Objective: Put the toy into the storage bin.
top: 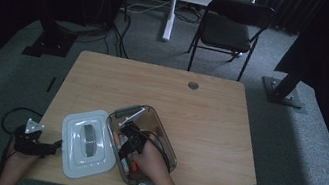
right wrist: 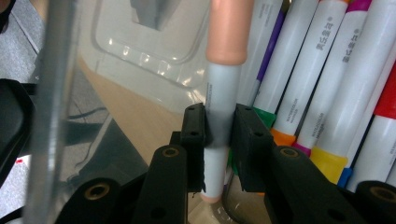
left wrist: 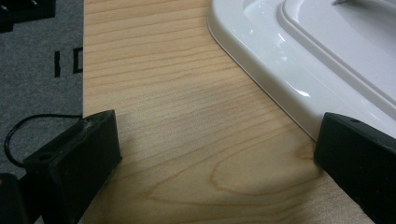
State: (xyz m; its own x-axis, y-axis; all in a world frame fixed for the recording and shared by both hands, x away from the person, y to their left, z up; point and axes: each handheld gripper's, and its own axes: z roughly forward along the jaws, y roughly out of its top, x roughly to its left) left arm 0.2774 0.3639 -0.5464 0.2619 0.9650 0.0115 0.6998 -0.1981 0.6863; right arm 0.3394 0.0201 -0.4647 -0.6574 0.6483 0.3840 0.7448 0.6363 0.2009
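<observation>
The high view looks forward and down on the table point(top: 210, 110). The left gripper view is close over the wood, sharing the lid point(left wrist: 299, 60). The right gripper view looks inside the box point(right wrist: 51, 107).

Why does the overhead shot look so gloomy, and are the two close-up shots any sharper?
High view: dim room, black surroundings, only the table lit. Left gripper view: bright, crisp wood grain, small glare spots on the white lid. Right gripper view: the peach-capped marker is soft, and the clear box wall blurs into reflections.
</observation>
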